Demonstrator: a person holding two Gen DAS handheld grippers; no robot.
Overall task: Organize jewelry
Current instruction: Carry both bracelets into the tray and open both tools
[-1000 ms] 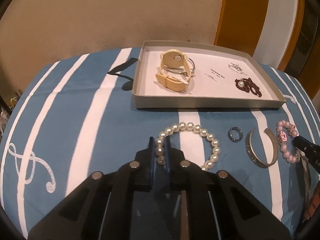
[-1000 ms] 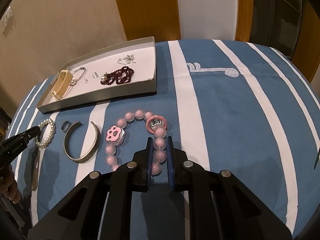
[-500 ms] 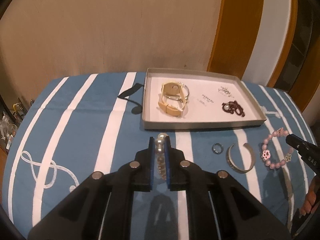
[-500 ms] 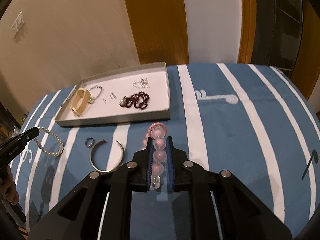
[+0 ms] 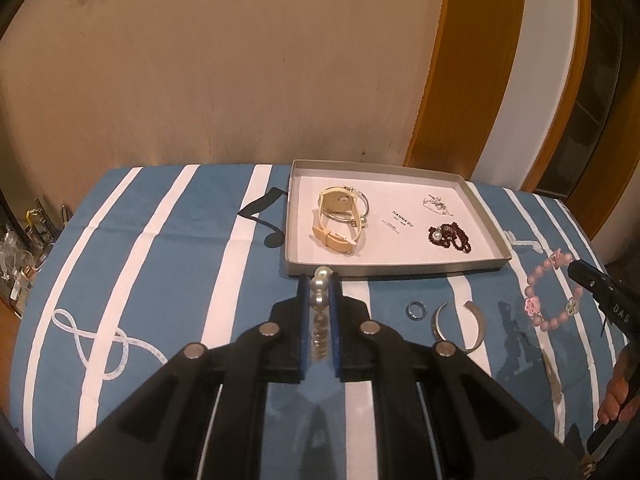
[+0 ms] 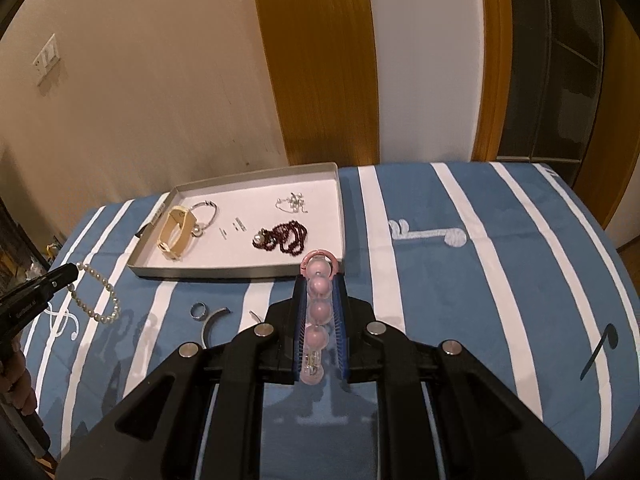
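Observation:
My left gripper (image 5: 319, 280) is shut on a white pearl bracelet (image 5: 320, 304) and holds it lifted above the blue striped cloth; the bracelet hangs from it in the right wrist view (image 6: 96, 292). My right gripper (image 6: 319, 280) is shut on a pink bead bracelet (image 6: 319, 312), also lifted; it dangles at the right in the left wrist view (image 5: 548, 296). The grey jewelry tray (image 5: 384, 270) lies just beyond both grippers, holding a cream watch (image 5: 336, 220), a dark bead necklace (image 5: 450, 236) and silver earrings (image 5: 436, 204).
A silver ring (image 5: 415, 310) and an open metal cuff bangle (image 5: 460, 326) lie on the cloth in front of the tray. The tray also shows in the right wrist view (image 6: 240, 272). A wall and wooden door frame stand behind the table.
Both grippers rose from the cloth, each lifting its bracelet, and pulled back so more of the table and wall shows.

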